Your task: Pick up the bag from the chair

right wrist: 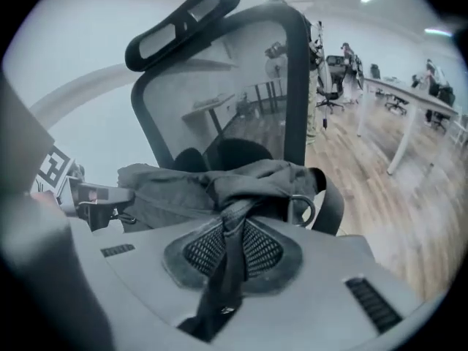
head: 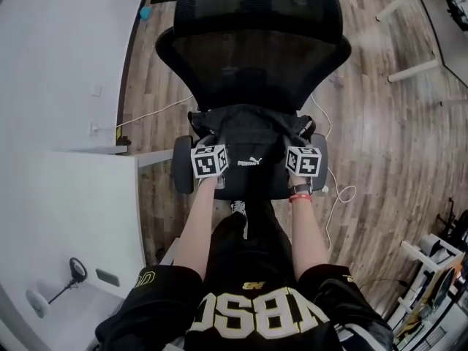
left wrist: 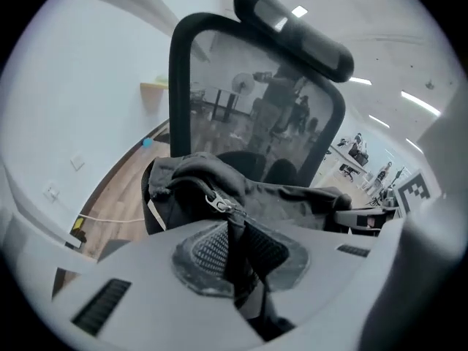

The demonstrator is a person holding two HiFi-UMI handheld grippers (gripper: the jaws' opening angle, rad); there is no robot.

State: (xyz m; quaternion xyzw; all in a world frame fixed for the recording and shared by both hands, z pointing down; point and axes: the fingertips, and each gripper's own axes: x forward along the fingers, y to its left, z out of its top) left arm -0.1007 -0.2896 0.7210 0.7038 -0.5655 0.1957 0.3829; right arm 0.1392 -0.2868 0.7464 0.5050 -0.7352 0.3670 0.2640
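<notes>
Black fabric bag (head: 252, 134), white PUMA logo showing, is sitting on mesh-backed chair (head: 256, 57), frame centre. Left gripper (left wrist: 241, 265) and right gripper (right wrist: 228, 262) are each clamping its woven webbing.

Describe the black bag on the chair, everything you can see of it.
The bag is soft, crumpled black fabric with a small white logo, a metal zip pull and a metal ring. It sits slumped on the chair seat by the mesh backrest. The left gripper and right gripper each clamp a fold or strap of it.
</notes>
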